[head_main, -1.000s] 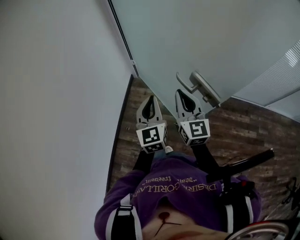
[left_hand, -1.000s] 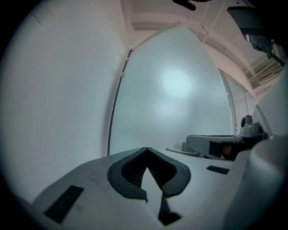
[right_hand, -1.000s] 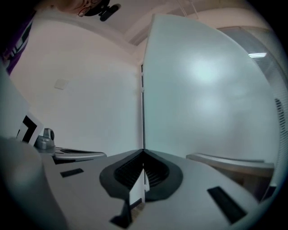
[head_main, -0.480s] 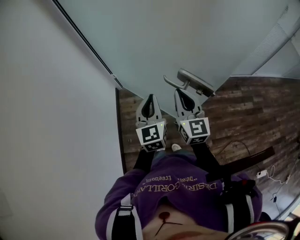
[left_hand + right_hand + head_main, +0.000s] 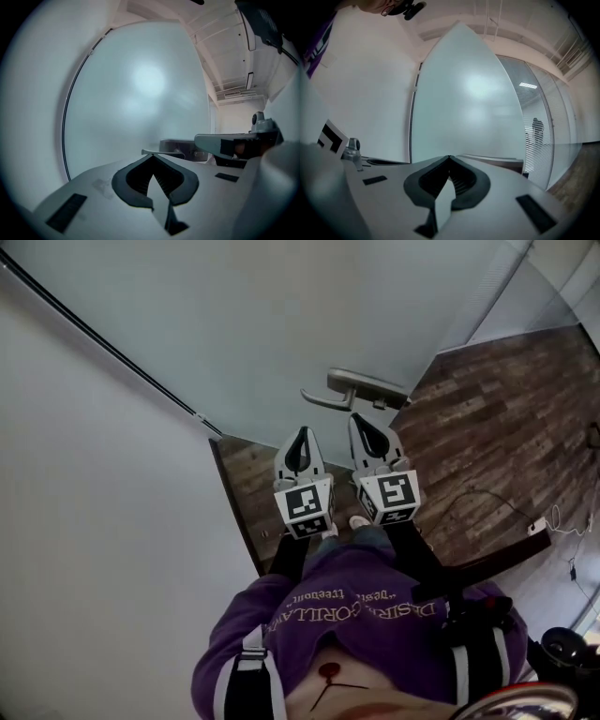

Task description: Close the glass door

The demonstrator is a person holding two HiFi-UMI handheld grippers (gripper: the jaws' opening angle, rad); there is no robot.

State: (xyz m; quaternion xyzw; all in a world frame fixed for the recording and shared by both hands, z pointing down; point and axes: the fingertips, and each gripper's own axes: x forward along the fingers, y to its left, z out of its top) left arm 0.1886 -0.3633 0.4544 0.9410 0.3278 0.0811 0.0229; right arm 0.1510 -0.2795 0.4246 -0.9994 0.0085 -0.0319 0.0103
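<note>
Step in hand: approach to the glass door [image 5: 281, 324], pre-push.

- Door: frosted pane, fills the upper head view. Hinge side meets the white wall [image 5: 84, 521] at left; free edge at upper right, wood floor [image 5: 487, 427] showing past it. Judged not yet shut.
- Handle [image 5: 361, 385]: lever type, directly ahead of both tools.
- Left gripper [image 5: 302, 435]: jaws together, nothing between, tip near the pane below the handle.
- Right gripper [image 5: 362, 422]: jaws together, empty, tip just beside the handle's underside. Contact cannot be confirmed.

Next move, est.: set closed tips against pane or handle and push steadily toward the frame until it latches. Keep tips off the hinge gap.
</note>
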